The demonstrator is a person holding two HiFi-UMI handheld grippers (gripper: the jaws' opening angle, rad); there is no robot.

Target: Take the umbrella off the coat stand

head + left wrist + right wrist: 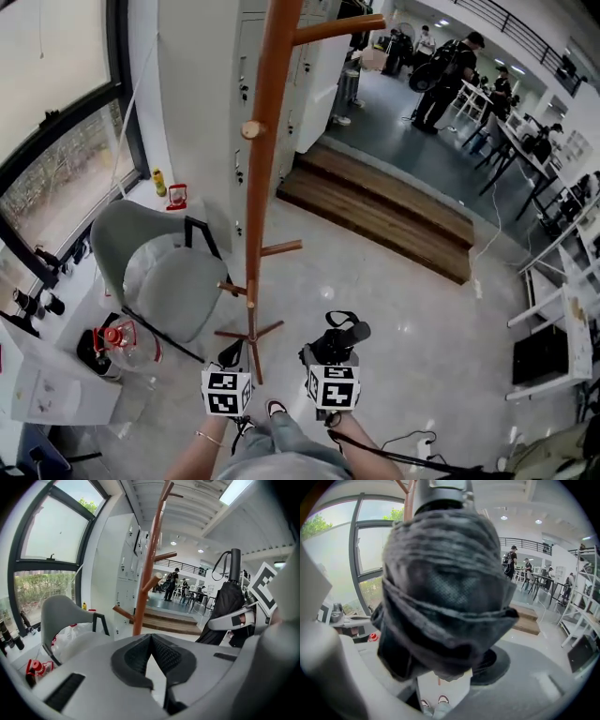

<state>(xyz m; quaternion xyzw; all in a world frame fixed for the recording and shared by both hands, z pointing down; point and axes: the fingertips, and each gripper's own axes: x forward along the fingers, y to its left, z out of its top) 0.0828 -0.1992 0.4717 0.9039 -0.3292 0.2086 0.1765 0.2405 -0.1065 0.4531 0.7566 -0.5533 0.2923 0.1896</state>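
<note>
Umbrella [337, 343]: black, folded and wrapped shut. It is off the coat stand and held above the floor [403, 300], just right of the stand's feet in the head view. Its handle end points away from the person, and a strap loop [339, 319] hangs there.
Right gripper [330, 361]: clamped across the bundled canopy. In the right gripper view the dark fabric fills the space between the jaws.
Left gripper [151, 641]: pads together at their tips, nothing between them. It is beside the right gripper, apart from the umbrella.
Coat stand [258, 187]: a brown wooden pole with pegs, upright; no peg in view carries anything.
Grey chair [141, 244]: left of the stand, with a white plastic bag [70, 634] on its seat.
Wooden steps [384, 211]: beyond the stand.
Window [56, 141]: along the left wall.
</note>
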